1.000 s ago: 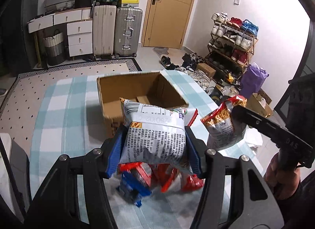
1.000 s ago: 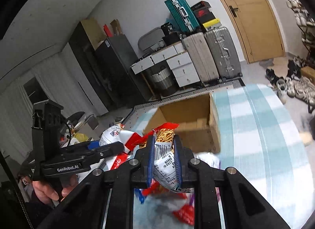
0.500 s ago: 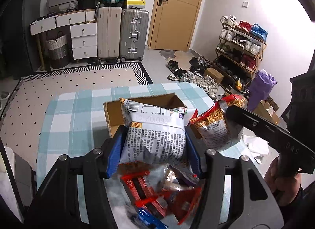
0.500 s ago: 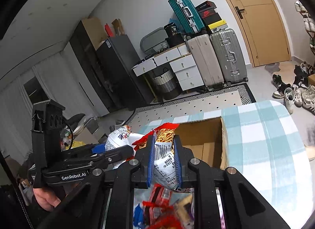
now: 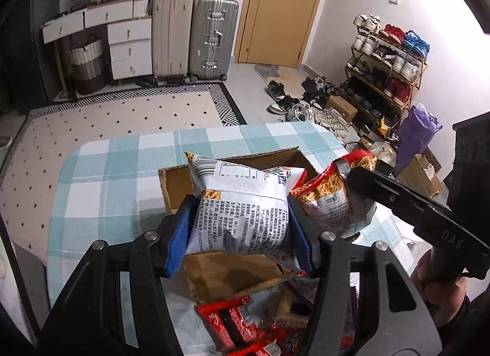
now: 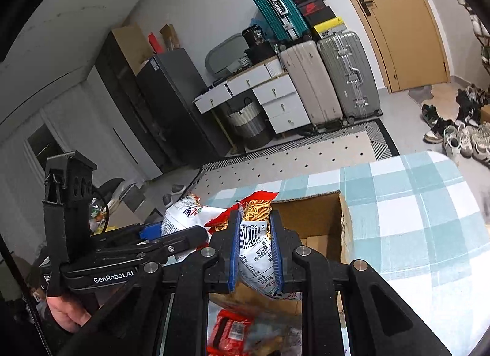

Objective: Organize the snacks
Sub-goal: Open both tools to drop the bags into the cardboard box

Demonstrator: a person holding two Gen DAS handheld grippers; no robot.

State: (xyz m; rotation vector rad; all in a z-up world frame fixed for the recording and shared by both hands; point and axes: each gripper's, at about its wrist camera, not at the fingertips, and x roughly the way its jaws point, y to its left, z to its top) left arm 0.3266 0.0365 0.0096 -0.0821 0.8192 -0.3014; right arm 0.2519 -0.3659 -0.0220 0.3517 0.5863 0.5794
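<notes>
Blue pads of the left gripper (image 5: 243, 230) are closed on the sides of a white bag (image 5: 242, 212), printed back toward the camera, barcode end up. The bag's long axis runs away from the camera, top seal tilted toward the far end of the box (image 5: 226, 273). It hangs in the air above the box's near wall.

The right gripper (image 6: 254, 250) is squeezed narrow on a red bag (image 6: 255, 233) of noodle-like sticks. Its long axis stands nearly upright, red top seal up and leaning a little left, barcode toward the camera. In the left view the 2 bags are just beside each other, the red one on the right; I cannot tell whether they touch.

The box is open cardboard on a checked cloth (image 5: 101, 178), its mouth facing up. More packets (image 5: 235, 325) lie loose on the cloth on the near side of the box.

Judged from this, the step in hand is carrying both bags to the box; neither is yet inside. The next move calls for bringing each bag over the opening, lowering it below the rim, and only then spreading the fingers. The 2 should go in one at a time or well apart, so the tools do not knock together. The puffed white bag may catch the near wall unless it goes further forward.
</notes>
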